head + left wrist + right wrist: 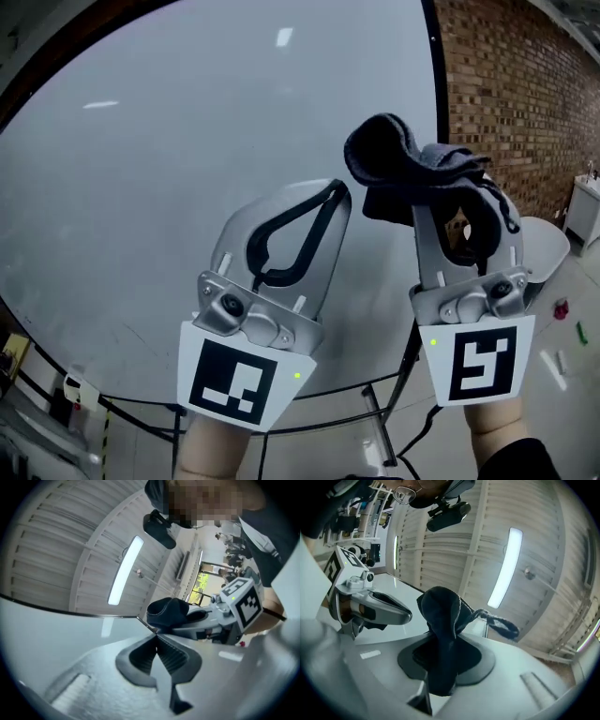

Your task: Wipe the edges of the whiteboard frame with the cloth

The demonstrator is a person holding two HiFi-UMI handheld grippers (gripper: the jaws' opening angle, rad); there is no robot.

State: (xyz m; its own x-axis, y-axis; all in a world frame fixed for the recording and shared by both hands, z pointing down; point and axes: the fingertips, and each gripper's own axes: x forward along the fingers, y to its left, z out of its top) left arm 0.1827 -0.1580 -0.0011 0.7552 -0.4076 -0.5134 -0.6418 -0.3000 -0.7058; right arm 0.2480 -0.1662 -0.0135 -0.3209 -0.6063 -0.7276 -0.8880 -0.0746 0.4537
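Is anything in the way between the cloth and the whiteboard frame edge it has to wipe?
Nothing visible. The cloth, clamped in the right gripper, is up by the frame's dark right edge. The left gripper, shut and empty, sits left of it over the whiteboard face, not between them.

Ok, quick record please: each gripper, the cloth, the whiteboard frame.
left gripper: shut, empty, held in front of the whiteboard
right gripper: shut on the cloth
cloth: dark, bunched, sticking up past the jaws
whiteboard frame: dark strip on the right edge, just above the cloth in the head view; contact cannot be told
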